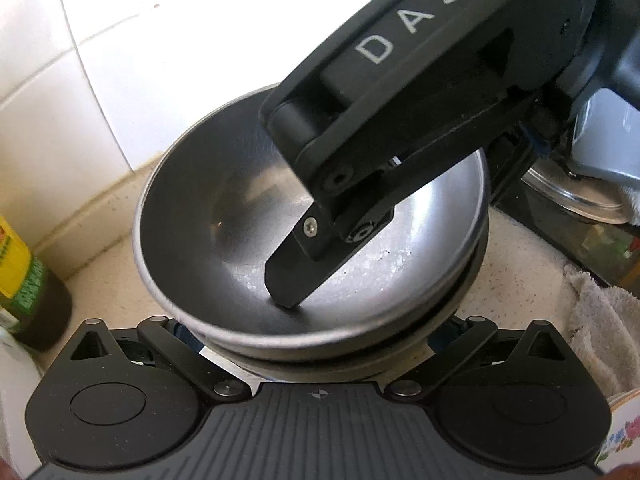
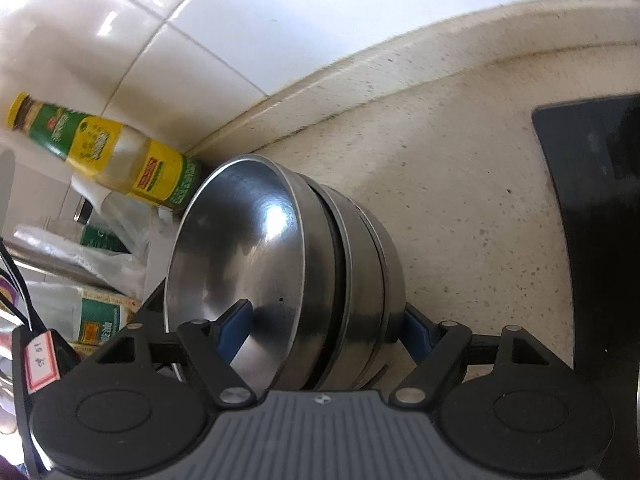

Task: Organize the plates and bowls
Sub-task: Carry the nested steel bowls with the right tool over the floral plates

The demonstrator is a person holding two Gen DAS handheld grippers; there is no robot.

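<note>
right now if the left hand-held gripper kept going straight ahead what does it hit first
Probably the stack of steel bowls, whose near rim sits right between its fingers. The right hand-held gripper, one finger inside the top bowl, lies just beyond. Depth is hard to judge in the fisheye view.

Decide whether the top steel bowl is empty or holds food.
Empty: the top steel bowl shows bare metal inside, with only the right gripper's finger reaching in.

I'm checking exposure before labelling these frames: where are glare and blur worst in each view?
Left wrist view: the white tiled wall is blown out, and the right gripper shades the top steel bowl. Right wrist view: a bright highlight sits inside that bowl, and the yellow-labelled bottle at the edge looks smeared and bent by the fisheye.
</note>
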